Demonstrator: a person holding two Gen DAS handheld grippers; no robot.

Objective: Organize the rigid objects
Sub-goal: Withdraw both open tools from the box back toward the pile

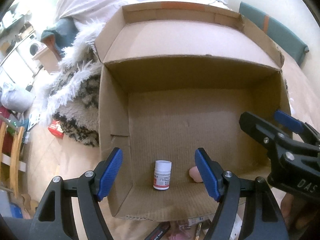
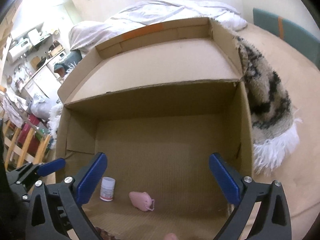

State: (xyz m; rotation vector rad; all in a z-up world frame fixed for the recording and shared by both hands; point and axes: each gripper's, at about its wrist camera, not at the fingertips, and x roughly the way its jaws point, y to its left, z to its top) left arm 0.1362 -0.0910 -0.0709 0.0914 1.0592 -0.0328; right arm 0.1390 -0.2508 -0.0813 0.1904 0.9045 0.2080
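With both grippers' jaws apart and empty above the cardboard box [image 1: 112, 108], lift clear without nudging the upright bottle [image 1: 162, 175] at six o'clock.

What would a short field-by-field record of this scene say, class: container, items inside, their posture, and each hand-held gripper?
container: open cardboard box, flaps up
item 1: white pill bottle, upright on the box floor
item 2: pink fan-shaped object, lying flat, apart from the bottle
left hand-held gripper: open, empty, above the bottle
right hand-held gripper: open wide, empty
surroundings: shaggy rug beside the box
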